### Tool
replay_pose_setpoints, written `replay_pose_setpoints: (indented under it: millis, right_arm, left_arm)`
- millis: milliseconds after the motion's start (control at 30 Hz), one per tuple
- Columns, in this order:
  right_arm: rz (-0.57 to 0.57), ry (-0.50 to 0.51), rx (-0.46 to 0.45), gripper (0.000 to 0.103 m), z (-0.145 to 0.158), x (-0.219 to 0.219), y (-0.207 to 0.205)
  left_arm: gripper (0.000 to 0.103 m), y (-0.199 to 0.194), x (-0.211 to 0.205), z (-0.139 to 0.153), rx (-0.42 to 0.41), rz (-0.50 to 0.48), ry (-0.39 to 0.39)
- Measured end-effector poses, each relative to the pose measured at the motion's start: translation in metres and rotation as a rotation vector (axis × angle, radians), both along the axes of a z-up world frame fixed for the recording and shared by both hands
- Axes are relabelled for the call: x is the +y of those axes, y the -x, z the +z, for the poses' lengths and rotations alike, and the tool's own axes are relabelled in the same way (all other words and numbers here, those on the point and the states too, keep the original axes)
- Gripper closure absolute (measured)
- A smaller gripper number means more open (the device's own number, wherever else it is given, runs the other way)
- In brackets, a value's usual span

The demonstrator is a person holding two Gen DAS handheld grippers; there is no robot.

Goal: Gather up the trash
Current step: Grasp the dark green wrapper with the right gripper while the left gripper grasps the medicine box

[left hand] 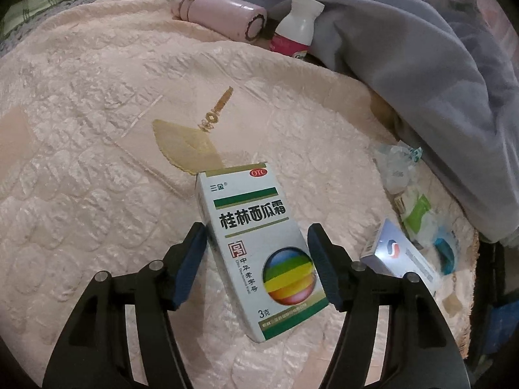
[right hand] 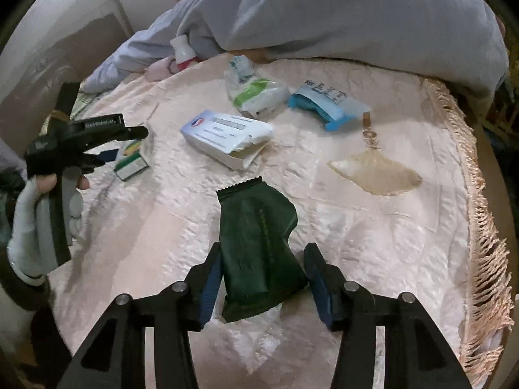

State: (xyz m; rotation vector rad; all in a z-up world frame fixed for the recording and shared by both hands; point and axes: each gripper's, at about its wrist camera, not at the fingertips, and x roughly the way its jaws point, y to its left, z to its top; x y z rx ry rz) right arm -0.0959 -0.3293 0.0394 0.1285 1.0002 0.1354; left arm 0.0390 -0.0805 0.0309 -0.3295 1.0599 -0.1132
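A white and green medicine box [left hand: 259, 253] lies on the pink bedspread [left hand: 97, 162] between the fingers of my left gripper [left hand: 258, 265]. The jaws are open, one finger at each long side of the box. The same box shows in the right wrist view [right hand: 133, 162] under the left gripper [right hand: 133, 136]. A dark green wrapper [right hand: 256, 246] lies between the open fingers of my right gripper [right hand: 262, 278]. Whether the pads touch it, I cannot tell.
A white and blue carton [right hand: 227, 136], a white and green plastic packet [right hand: 256, 90] and a blue packet [right hand: 327, 103] lie further back. A white bottle with a pink label [left hand: 295, 29] and a pink roll [left hand: 223, 16] lie by the grey duvet [right hand: 324, 16]. The fringed bed edge [right hand: 483, 227] is at the right.
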Motion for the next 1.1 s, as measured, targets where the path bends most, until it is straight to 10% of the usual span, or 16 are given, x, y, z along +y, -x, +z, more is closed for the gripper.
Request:
replay_pose_setpoints:
  millis: [1100]
  right_arm:
    - [-0.105, -0.031, -0.115, 0.065, 0.036, -0.005, 0.107]
  left_arm:
    - [0.042, 0.173, -0.093, 0.063, -0.121, -0.489, -0.03]
